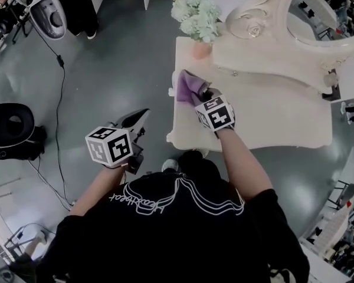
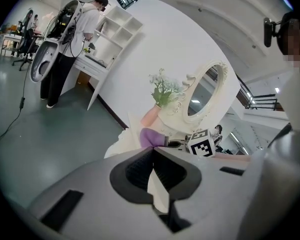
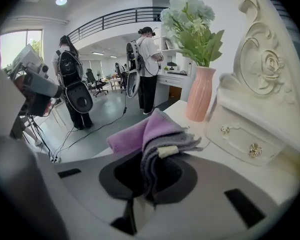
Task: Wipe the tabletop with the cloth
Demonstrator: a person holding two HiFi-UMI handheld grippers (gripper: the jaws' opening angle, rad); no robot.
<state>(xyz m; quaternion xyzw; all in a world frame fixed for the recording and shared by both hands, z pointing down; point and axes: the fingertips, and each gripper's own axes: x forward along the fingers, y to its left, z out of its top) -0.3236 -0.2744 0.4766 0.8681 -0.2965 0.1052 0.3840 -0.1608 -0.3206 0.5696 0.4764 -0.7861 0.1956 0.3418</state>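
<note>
Reaches over a cream tabletop (image 1: 271,117) spreading ahead and off to the right of the right gripper (image 1: 204,93), mostly bare, so seemingly plenty to wipe. Faces an ornate mirror (image 1: 265,10) with small drawers to the right of the jaws, and a pink vase (image 3: 200,94) of flowers ahead and slightly right, near enough to be knocked on a careless pass. Pinches a folded purple cloth (image 3: 149,129) in clenched jaws, its loose end sticking out ahead near the table's left edge, likely as a starting line. Holds the left gripper (image 1: 135,122) off the table, low and back, closed on nothing, probably just out of the way.
</note>
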